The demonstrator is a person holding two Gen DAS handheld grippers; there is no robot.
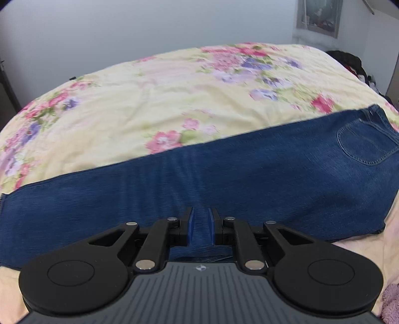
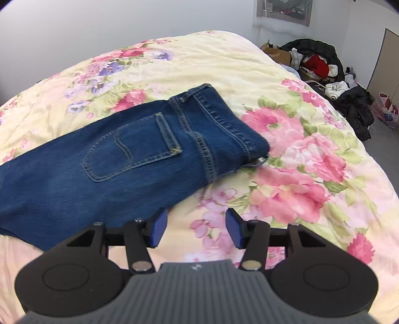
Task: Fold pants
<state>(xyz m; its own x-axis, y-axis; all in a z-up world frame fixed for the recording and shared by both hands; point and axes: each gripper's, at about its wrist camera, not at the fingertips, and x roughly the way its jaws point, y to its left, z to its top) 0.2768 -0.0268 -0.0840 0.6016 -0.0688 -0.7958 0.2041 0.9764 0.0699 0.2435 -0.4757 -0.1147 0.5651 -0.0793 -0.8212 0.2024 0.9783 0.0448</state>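
Blue jeans lie folded lengthwise on the floral bedspread, legs to the left, waist and back pocket to the right. My left gripper is over the near edge of the leg, jaws nearly closed with a narrow gap; denim shows between the blue pads, and a grip cannot be confirmed. In the right wrist view the jeans' waist end shows with its back pocket up. My right gripper is open and empty, just off the jeans' near edge, left pad beside the denim.
The bed fills both views, its right edge dropping to the floor. A pile of dark clothes and bags lies on the floor at the far right. A framed picture hangs on the back wall.
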